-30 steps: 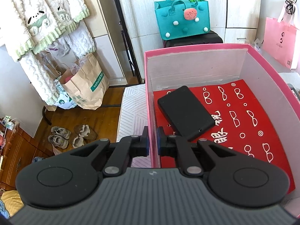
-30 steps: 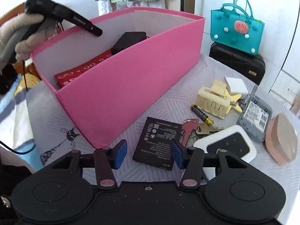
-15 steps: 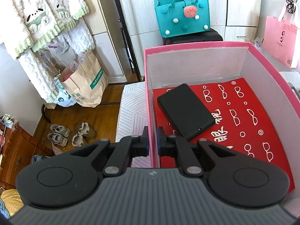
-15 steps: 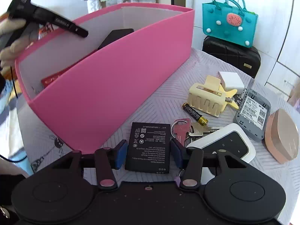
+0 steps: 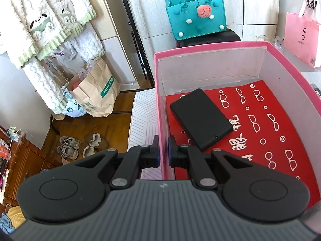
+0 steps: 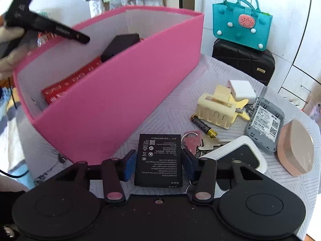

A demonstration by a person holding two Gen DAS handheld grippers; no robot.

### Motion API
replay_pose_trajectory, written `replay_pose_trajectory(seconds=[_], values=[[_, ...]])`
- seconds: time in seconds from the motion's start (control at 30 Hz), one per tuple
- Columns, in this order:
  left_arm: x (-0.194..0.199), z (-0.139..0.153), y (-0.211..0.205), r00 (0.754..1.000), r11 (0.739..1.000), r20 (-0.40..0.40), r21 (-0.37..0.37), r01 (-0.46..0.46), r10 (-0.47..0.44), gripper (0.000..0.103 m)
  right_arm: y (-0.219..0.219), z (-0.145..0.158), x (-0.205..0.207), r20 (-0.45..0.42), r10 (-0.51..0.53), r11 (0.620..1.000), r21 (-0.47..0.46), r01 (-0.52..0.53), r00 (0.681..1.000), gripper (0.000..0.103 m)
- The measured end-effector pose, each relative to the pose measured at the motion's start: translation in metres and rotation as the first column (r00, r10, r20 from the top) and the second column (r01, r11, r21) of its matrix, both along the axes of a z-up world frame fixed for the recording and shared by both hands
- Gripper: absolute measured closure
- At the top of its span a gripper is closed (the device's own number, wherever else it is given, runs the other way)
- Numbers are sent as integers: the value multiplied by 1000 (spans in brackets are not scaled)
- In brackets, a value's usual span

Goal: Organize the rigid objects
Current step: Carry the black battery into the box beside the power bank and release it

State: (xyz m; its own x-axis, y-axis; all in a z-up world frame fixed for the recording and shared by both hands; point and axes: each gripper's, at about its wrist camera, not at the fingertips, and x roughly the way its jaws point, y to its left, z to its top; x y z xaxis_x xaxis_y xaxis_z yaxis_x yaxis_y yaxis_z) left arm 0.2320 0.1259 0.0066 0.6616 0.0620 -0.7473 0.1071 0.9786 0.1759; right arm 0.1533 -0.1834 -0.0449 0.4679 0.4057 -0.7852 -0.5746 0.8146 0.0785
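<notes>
- the left gripper [image 5: 163, 150] is clenched on the near side wall of the pink box [image 5: 159, 92], one finger outside the wall and one inside, so it appears to be steadying the box.
- inside the box, a black slab-like device [image 5: 200, 119] lies flat on a red lining printed with white spectacles [image 5: 270, 124], toward the wall the left gripper grips. it is the only loose thing visible in there, so by the look of it one item has been put away.
- the right gripper [image 6: 158, 162] is released, its blue pads standing on either side of a flat black battery [image 6: 159, 158] that lies on the desk [image 6: 160, 108] just beside the pink box. the pads look very close to the battery's long edges; whether they press on it i cannot tell for sure, but the battery lies flat on the cloth, not lifted.
- my reading: the battery is the next thing to go in, and the grasp is being set up, not yet completed.
- left outside the box, on the desk to the right of the battery: a pink-headed bunch of keys [image 6: 193, 141], a small cylindrical battery [image 6: 203, 126], a cream hair claw [image 6: 215, 108], a white cube-shaped block [image 6: 241, 89], a grey device with a label [image 6: 264, 123], a white and black router-like device [image 6: 238, 156] and a pink drop-shaped case [image 6: 295, 150].
- so the job looks early: roughly one thing in, about eight still out.
</notes>
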Motion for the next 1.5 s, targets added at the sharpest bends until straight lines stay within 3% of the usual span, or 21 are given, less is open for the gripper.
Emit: replay_pose_trajectory(seconds=[0.2,0.37,0.6,0.83,1.03,1.27,1.33,1.43,1.5], values=[[0,1,2,1000,1000,9,-5,1,-1,96,-12,21,-6,59,-34,999,38,31,998,49],[-1,1,2,1000,1000,9,-11,0,1,96,-15,54,-6,170,-47,998,37,41,984,49],[-1,0,2,1000,1000,10,-7,-1,2,96,10,108,15,320,57,996,44,-75,946,49],[1,0,-1,1000,1000,1,4,-2,2,96,69,109,65,276,281,959,-39,-282,919,49],[1,0,4,1000,1000,-14,-27,0,0,96,116,76,109,202,361,929,-157,-334,910,49],[3,-1,2,1000,1000,-19,-15,-2,2,96,150,36,140,66,443,859,-318,-402,894,49],[2,-1,2,1000,1000,-16,-13,-5,5,96,156,34,144,39,461,842,-333,-424,886,49],[1,-1,1,1000,1000,-15,-10,-3,3,96,168,36,143,75,501,812,-385,-439,862,49],[1,-1,1,1000,1000,-16,-10,-5,5,96,177,34,148,51,500,803,-400,-441,864,49]])
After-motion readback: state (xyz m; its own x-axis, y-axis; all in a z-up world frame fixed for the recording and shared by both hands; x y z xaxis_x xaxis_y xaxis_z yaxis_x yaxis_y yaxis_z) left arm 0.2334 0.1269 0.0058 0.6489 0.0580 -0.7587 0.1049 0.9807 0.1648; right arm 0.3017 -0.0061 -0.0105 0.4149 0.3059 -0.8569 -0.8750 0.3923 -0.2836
